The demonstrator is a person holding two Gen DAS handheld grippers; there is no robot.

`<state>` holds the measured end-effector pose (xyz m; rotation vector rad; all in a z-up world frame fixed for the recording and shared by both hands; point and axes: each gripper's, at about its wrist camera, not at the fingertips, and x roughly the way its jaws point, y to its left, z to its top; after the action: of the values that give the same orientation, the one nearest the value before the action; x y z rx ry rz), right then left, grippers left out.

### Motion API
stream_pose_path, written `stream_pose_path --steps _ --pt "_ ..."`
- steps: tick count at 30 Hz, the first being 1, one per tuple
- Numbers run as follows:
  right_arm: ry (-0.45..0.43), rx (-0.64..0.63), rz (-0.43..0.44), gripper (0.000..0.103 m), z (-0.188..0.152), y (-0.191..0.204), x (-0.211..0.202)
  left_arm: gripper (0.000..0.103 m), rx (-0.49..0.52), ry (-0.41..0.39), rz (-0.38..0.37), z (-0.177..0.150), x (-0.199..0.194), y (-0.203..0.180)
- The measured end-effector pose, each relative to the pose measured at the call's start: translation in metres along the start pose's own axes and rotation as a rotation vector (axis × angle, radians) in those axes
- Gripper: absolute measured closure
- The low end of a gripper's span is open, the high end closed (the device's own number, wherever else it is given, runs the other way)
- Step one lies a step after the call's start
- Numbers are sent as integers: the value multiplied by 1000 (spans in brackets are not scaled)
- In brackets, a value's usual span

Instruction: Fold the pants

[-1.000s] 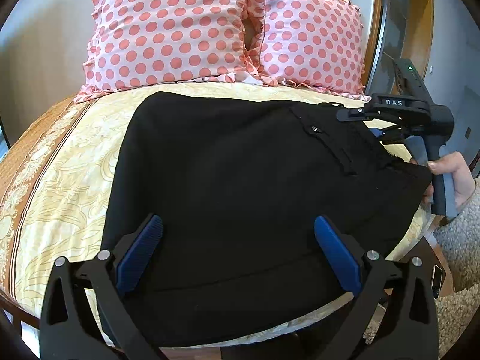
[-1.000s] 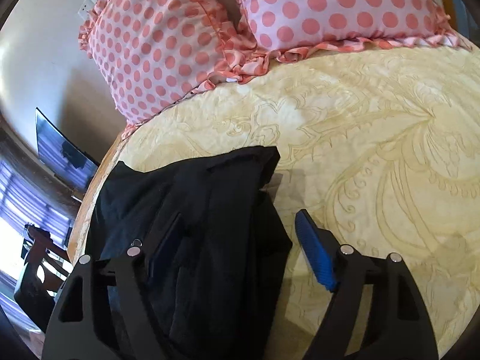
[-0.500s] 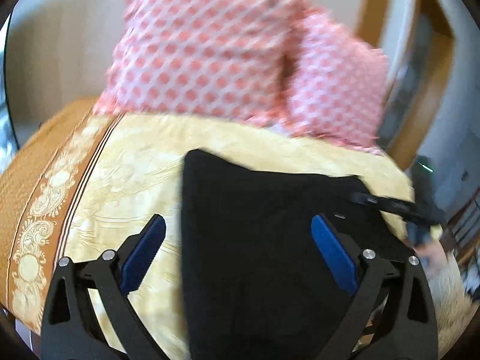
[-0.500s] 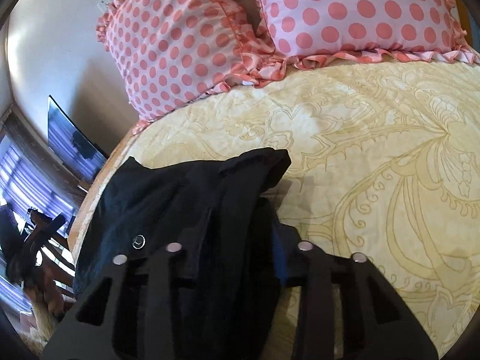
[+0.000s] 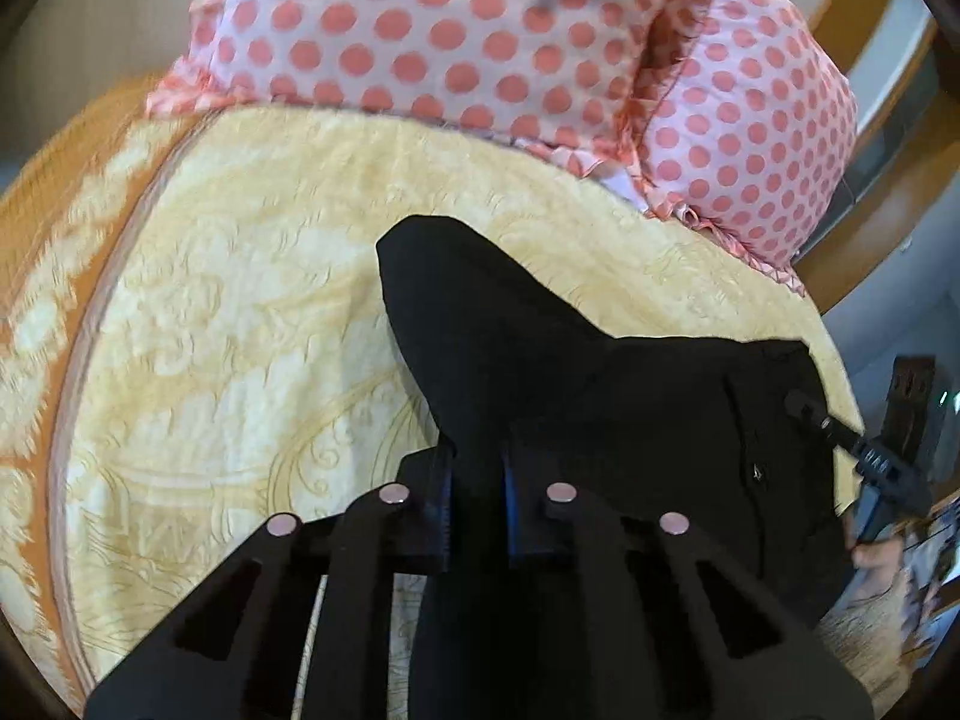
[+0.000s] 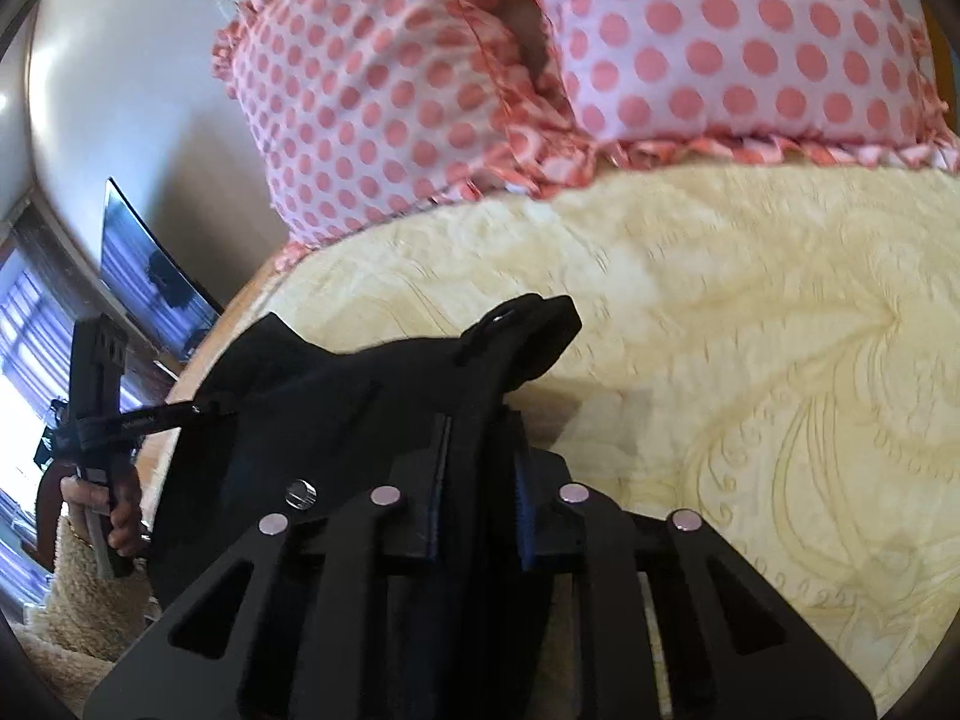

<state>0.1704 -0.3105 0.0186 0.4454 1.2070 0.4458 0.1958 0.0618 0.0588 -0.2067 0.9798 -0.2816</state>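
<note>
The black pants [image 5: 600, 396] lie on the yellow patterned bedspread [image 5: 228, 312]. My left gripper [image 5: 474, 480] is shut on a fold of the pants cloth near its left edge, and a corner of cloth stands up beyond the jaws. My right gripper [image 6: 480, 468] is shut on the waistband end of the pants [image 6: 372, 396], which bunches up in front of the jaws. A button [image 6: 300, 493] shows beside its left finger. The right gripper also shows at the right edge of the left wrist view [image 5: 870, 462], and the left gripper at the left of the right wrist view [image 6: 150, 417].
Two pink pillows with red dots [image 5: 456, 36] lean at the head of the bed. The orange border of the bedspread [image 5: 36, 276] runs along the left. A dark screen [image 6: 150, 276] and a window stand left of the bed. A wooden frame [image 5: 864, 228] is at the right.
Both grippers have gone from open to shut on the pants, the right first. The left has moved to the cloth's left edge and the cloth has lifted into folds.
</note>
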Motion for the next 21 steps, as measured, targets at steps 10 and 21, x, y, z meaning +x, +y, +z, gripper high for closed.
stream_pose_path --steps 10,21 --pt "-175 -114 -68 89 91 10 11 91 12 -153 64 85 12 -25" --pt "-9 31 -285 65 97 -33 63 73 -68 -59 171 101 76 -3"
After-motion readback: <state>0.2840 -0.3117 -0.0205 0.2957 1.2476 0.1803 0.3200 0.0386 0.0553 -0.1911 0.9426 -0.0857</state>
